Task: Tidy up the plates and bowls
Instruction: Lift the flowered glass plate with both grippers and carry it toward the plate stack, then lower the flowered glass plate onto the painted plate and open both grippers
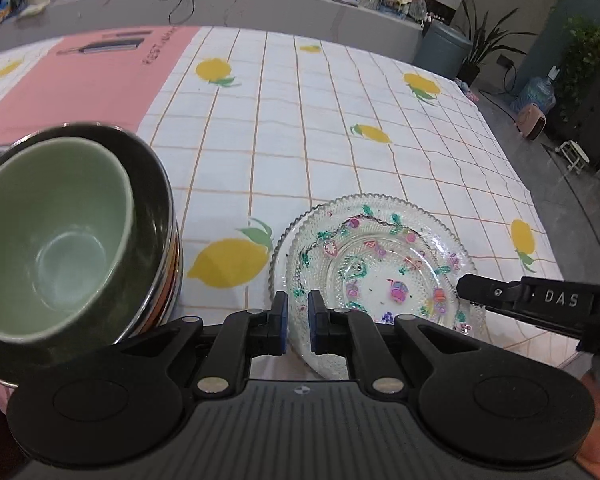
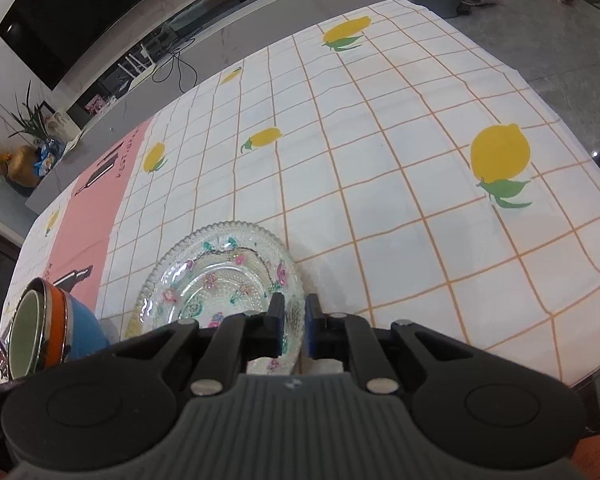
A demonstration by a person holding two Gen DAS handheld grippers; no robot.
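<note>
Closest to me, the left gripper [image 1: 298, 322] pinches the near rim of the glass plate [image 1: 374, 264], a clear one with little painted flowers. The right gripper [image 2: 294, 330] pinches the rim of what looks like the same plate on its other side. Both sets of jaws are squeezed nearly together on the thin glass edge. From the left view, the plate seems to be a small stack of two, one sitting in the other, but I cannot be sure.

Just beside the plate, to its left, stands a pile of bowls. A green bowl [image 1: 52, 240] sits inside a dark metal bowl [image 1: 152, 216], with orange and blue bowls underneath. So the bowls look sorted already. The plate looks like the last thing to place.

Farther off, the lemon tablecloth [image 1: 300, 128] is bare, with a pink mat [image 1: 96, 84] at its far left.
</note>
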